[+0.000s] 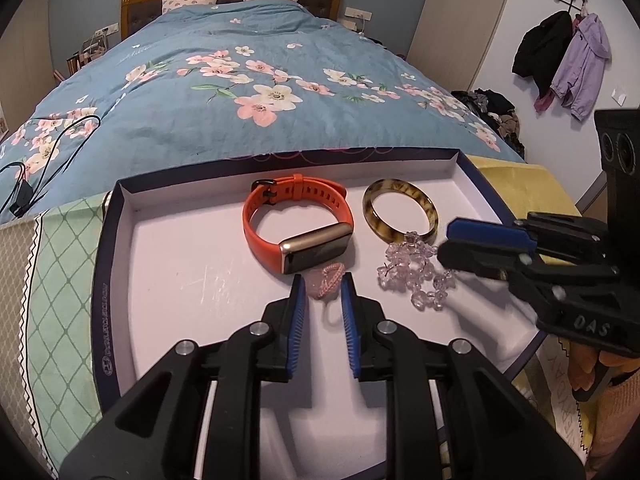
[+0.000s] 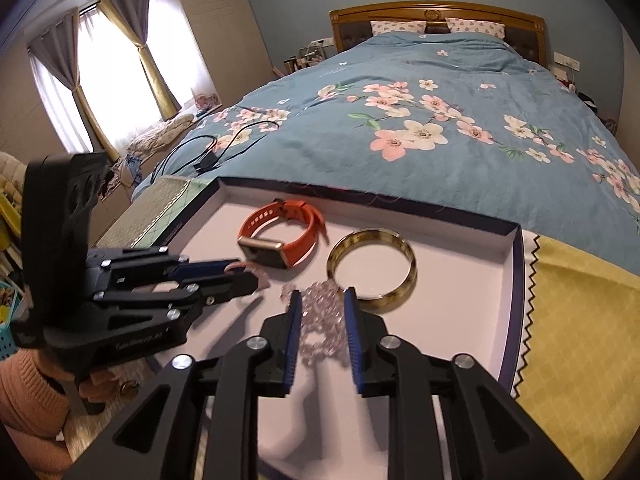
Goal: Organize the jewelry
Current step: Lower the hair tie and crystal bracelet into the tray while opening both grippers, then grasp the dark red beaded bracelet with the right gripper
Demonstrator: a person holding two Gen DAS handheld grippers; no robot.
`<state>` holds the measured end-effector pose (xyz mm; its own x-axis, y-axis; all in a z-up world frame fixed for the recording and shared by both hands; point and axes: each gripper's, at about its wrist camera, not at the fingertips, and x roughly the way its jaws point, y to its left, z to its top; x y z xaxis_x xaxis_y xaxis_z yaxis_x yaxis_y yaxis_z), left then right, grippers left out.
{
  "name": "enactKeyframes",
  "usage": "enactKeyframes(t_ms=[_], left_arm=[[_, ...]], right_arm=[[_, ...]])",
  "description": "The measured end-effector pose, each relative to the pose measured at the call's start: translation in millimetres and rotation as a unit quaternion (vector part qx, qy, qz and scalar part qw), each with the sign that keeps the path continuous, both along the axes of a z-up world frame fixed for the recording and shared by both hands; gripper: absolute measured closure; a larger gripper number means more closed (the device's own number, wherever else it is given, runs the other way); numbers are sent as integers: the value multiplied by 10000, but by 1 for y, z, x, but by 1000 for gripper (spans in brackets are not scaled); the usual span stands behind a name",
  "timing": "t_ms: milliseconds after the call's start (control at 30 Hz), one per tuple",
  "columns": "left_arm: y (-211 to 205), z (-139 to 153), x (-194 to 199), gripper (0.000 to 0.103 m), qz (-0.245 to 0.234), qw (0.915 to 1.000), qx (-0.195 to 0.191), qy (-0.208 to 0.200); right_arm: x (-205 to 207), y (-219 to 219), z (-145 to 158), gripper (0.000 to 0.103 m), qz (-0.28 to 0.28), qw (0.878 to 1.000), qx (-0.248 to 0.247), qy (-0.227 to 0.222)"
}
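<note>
A white tray (image 1: 172, 280) with dark blue walls holds the jewelry. An orange smartwatch (image 1: 296, 224) lies at the back, a tortoiseshell bangle (image 1: 400, 208) to its right. A clear crystal bead bracelet (image 1: 412, 272) lies in front of the bangle. A small pink braided piece (image 1: 328, 276) lies in front of the watch. My left gripper (image 1: 323, 284) is open, its fingers on either side of the pink piece. My right gripper (image 2: 322, 302) is open around the crystal bracelet (image 2: 320, 320). The bangle (image 2: 372, 276) and watch (image 2: 280, 236) also show in the right wrist view.
The tray (image 2: 512, 280) rests on a patterned cloth, green (image 1: 60, 280) at left and yellow (image 2: 580, 340) at right, at the foot of a bed with a blue floral quilt (image 1: 260, 92). A black cable (image 1: 44, 160) lies on the quilt.
</note>
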<state>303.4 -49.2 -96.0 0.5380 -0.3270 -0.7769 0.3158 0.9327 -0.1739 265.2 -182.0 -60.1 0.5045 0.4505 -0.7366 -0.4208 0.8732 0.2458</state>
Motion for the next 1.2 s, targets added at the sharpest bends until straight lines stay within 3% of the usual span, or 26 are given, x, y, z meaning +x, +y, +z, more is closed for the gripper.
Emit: enactKeyframes(t_ms=[300, 600, 967, 1200], left_arm=[[8, 13, -16, 74, 68, 9998, -19, -206], [27, 34, -49, 70, 160, 9985, -186, -492], [44, 40, -98, 65, 63, 9974, -371, -608], [49, 42, -126, 61, -23, 9970, -334, -703]], right_arm=[[-14, 10, -8, 79, 225, 9989, -423, 5], [-10, 10, -11, 79, -25, 9964, -834, -157], [-24, -9, 9, 79, -269, 9984, -395, -306], [-65, -23, 32, 72, -137, 9986, 1, -509]])
